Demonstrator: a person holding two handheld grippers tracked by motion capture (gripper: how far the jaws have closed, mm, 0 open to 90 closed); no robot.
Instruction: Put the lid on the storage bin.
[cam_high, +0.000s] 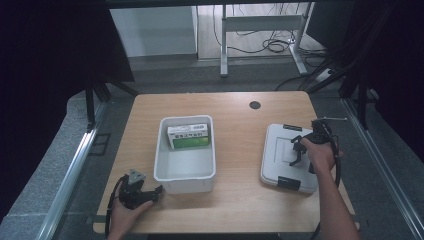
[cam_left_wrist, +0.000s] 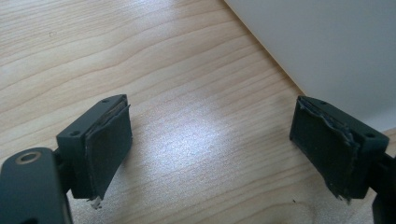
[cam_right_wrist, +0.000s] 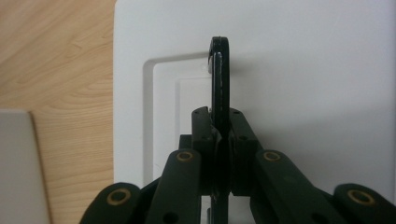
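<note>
Wooden table with dark round hole at far side. Beyond it: grey floor, white desk frame, loose cables.

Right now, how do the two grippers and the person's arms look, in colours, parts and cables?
Both are black. The left gripper carries a grey three-cornered plate on top, and a black cable loops from it. Its pads are dark with frayed, worn edges. The right gripper has black linkage arms with brass-coloured rivets and also trails a black cable. The forearms are bare, no sleeves.
</note>
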